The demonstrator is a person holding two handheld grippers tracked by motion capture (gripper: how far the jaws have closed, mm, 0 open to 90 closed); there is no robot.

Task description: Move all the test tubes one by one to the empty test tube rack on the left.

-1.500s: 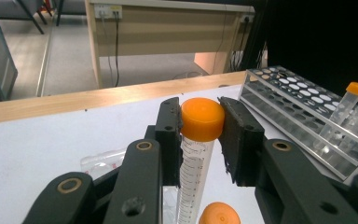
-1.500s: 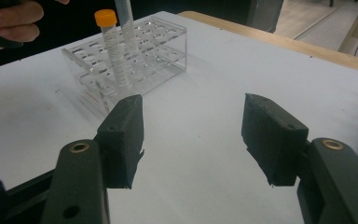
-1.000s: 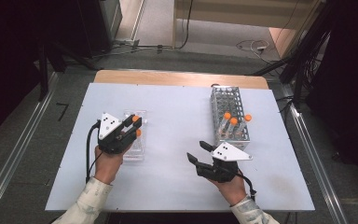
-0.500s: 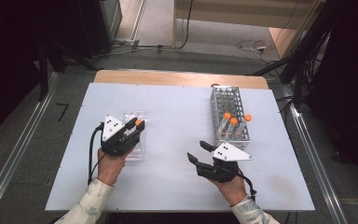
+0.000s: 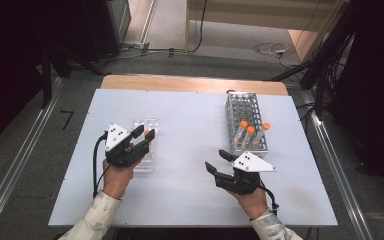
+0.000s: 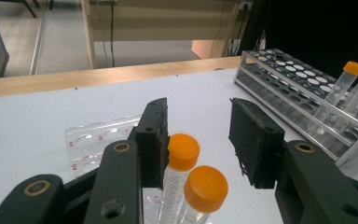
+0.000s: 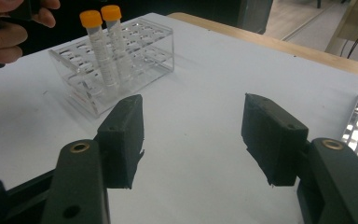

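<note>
A clear plastic rack (image 5: pixel 145 122) (image 6: pixel 93 140) (image 7: pixel 135 51) lies at the left of the white table and holds two orange-capped tubes (image 6: pixel 182 154) (image 7: pixel 98 42). My left gripper (image 5: pixel 145 133) (image 6: pixel 200 126) stands over this rack. Its jaws have just been opening, with the farther tube between them. The left pad is beside that tube's cap and the right pad stands clear of it. My right gripper (image 5: pixel 216 160) (image 7: pixel 193 121) hovers open over bare table, nothing between its pads.
A metal wire rack (image 5: pixel 245 107) (image 6: pixel 284 74) stands at the right with three orange-capped tubes (image 5: pixel 250 130) at its near end. A wooden strip (image 5: pixel 190 84) runs along the table's far edge. Metal rails flank the table on the floor.
The left gripper's jaws have parted from around the tube in the clear rack. Both hands have kept their places.
</note>
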